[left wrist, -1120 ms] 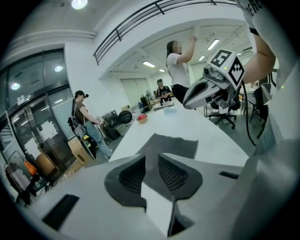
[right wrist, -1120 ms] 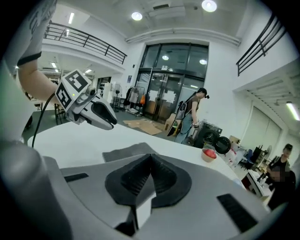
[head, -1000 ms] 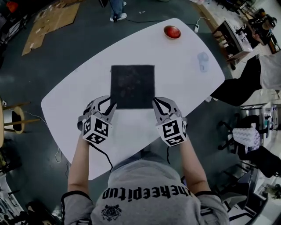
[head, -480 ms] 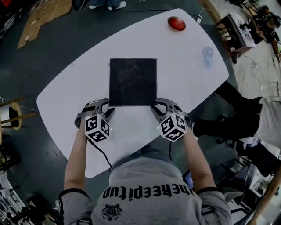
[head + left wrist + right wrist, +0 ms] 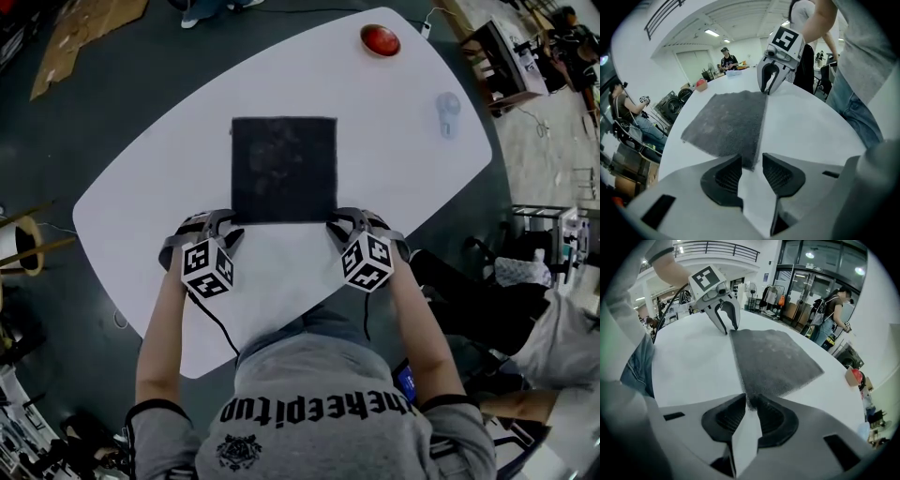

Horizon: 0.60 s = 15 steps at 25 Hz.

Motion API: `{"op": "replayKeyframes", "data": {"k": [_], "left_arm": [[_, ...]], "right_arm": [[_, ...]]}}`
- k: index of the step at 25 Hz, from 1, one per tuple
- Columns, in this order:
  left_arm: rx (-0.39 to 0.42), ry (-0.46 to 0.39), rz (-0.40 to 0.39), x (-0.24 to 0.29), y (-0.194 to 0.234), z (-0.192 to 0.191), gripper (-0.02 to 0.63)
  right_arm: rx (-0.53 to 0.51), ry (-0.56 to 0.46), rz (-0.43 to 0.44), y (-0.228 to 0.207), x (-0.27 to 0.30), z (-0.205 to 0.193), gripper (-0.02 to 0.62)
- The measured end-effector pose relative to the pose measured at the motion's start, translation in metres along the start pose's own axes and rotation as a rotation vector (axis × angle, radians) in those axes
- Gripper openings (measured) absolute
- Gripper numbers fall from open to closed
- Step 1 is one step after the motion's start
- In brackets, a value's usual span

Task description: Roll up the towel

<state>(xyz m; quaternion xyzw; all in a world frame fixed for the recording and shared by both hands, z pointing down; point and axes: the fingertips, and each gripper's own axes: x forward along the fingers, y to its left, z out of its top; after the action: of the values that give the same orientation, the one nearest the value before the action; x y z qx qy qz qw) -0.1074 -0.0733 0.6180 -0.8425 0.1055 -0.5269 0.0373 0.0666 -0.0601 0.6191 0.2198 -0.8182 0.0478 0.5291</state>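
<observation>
Centrally, the dark towel (image 5: 284, 169) lies flat on the white bench (image 5: 403, 150). At its lower left corner the left gripper (image 5: 226, 226) has its fingers spread, having just been opening, with the corner loose between them. At the lower right corner the right gripper (image 5: 339, 224) has its fingers pinching the towel.

Looks along the right tongs (image 5: 747, 400), jaws drawn close on one corner of the grey towel (image 5: 773, 357), spread flat on the white tabletop (image 5: 689, 362). Finds the left tongs (image 5: 731, 329) at the neighbouring corner, jaws apart.
</observation>
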Motion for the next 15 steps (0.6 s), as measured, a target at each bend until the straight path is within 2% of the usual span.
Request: {"op": "replayKeyframes", "data": {"k": [4, 7, 11, 15], "left_arm": [[-0.018, -0.002, -0.035, 0.001, -0.004, -0.001, 0.122], [-0.021, 0.008, -0.035, 0.003, -0.006, -0.002, 0.028], [0.025, 0.036, -0.031, 0.002, -0.008, -0.003, 0.017], [0.053, 0.053, -0.122, -0.001, -0.028, -0.001, 0.015]], "right_arm": [[0.041, -0.001, 0.034, 0.002, 0.001, 0.0, 0.057], [0.059, 0.001, 0.046, 0.001, 0.002, -0.001, 0.021], [0.051, 0.015, 0.093, 0.01, -0.003, -0.002, 0.017], [0.061, 0.03, 0.152, 0.026, -0.012, -0.008, 0.018]]}}
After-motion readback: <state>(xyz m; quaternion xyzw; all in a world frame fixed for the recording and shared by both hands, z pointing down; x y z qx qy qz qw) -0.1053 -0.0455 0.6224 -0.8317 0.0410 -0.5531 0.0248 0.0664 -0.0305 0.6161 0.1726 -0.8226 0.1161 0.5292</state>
